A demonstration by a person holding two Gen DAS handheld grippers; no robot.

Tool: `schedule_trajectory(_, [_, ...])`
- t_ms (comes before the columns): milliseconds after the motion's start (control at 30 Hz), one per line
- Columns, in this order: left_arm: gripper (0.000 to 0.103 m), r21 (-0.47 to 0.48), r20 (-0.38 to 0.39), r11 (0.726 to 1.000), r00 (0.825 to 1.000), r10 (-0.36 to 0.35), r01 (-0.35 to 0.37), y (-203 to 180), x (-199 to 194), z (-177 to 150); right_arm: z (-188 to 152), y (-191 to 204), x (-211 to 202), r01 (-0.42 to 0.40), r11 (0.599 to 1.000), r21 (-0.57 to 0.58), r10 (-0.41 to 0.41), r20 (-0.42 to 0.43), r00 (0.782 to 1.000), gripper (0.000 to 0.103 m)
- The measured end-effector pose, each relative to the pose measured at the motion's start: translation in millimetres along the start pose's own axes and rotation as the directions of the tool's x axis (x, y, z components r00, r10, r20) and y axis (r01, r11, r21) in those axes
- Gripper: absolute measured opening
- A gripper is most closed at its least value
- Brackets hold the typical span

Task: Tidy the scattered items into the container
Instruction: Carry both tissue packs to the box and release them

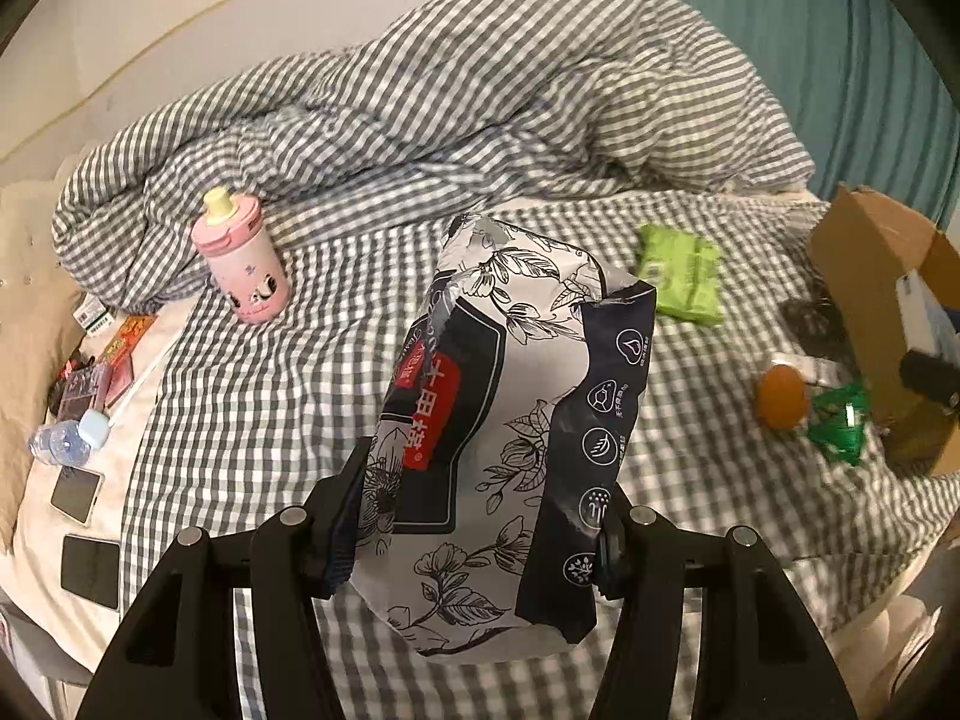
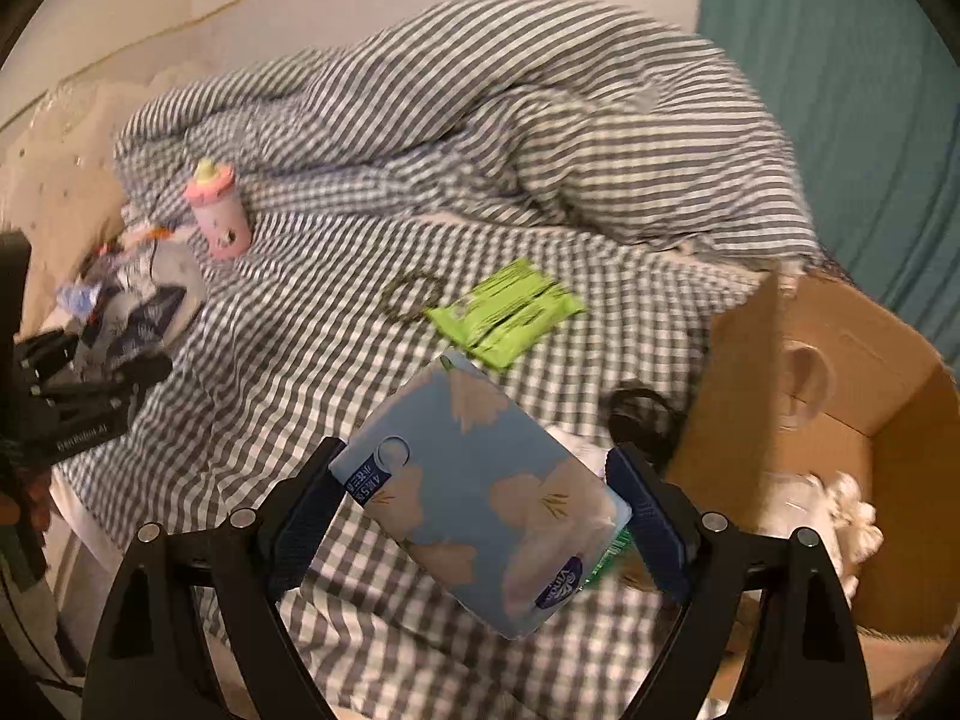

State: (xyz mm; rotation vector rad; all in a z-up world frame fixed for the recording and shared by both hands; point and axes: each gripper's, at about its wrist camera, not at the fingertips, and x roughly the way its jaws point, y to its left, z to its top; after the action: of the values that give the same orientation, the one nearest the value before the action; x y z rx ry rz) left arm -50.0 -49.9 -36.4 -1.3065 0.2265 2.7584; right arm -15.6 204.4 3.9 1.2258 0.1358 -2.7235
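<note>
My left gripper (image 1: 480, 540) is shut on a black-and-white floral tissue pack (image 1: 498, 420), held above the checked bed. My right gripper (image 2: 480, 510) is shut on a blue tissue pack (image 2: 480, 492) with tan flowers, held just left of the cardboard box (image 2: 840, 420). The box also shows at the right edge of the left wrist view (image 1: 870, 276). A green packet (image 1: 681, 273) lies on the bed, and it shows in the right wrist view (image 2: 510, 312) too. A pink bottle (image 1: 243, 261) stands near the duvet. An orange ball (image 1: 780, 396) and a green wrapper (image 1: 840, 420) lie by the box.
A bunched checked duvet (image 1: 450, 108) fills the back of the bed. Phones (image 1: 90, 561), a water bottle (image 1: 60, 444) and small boxes (image 1: 114, 354) lie at the left edge. White fluffy things (image 2: 852, 522) sit inside the box. A teal curtain (image 2: 840, 90) hangs at the right.
</note>
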Motion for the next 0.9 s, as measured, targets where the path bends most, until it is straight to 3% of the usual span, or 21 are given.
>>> schedule_trajectory(167, [0.060,0.058,0.044,0.998,0.998,-0.041,0.038,-45.2,-21.1,12.7,-10.8,-53.4,-47.3,0.064,0.995,0.076,-0.068,0.057,0.996,0.087])
schedule_trajectory(367, [0.060,0.176,0.087,0.976,0.985,-0.146,0.129,-129.6,-37.6,35.8,-23.9,-126.8,-94.0,0.154,0.971,0.184,-0.173,0.089,0.981,0.087])
schedule_trajectory(567, [0.060,0.290,0.104,0.922,0.949,-0.296,0.256,-231.7,-48.4,62.1,-31.8,-181.4,-118.7,0.206,0.942,0.263,-0.238,0.094,0.967,0.087])
schedule_trajectory(700, [0.060,0.367,0.086,0.872,0.921,-0.379,0.324,-302.6,-53.3,78.5,-36.7,-209.9,-119.0,0.227,0.927,0.298,-0.260,0.078,0.962,0.087])
schedule_trajectory(900, [0.060,0.442,0.026,0.822,0.912,-0.410,0.358,-368.6,-39.1,85.6,-49.4,-240.3,-103.2,0.229,0.914,0.334,-0.262,0.056,0.964,0.087])
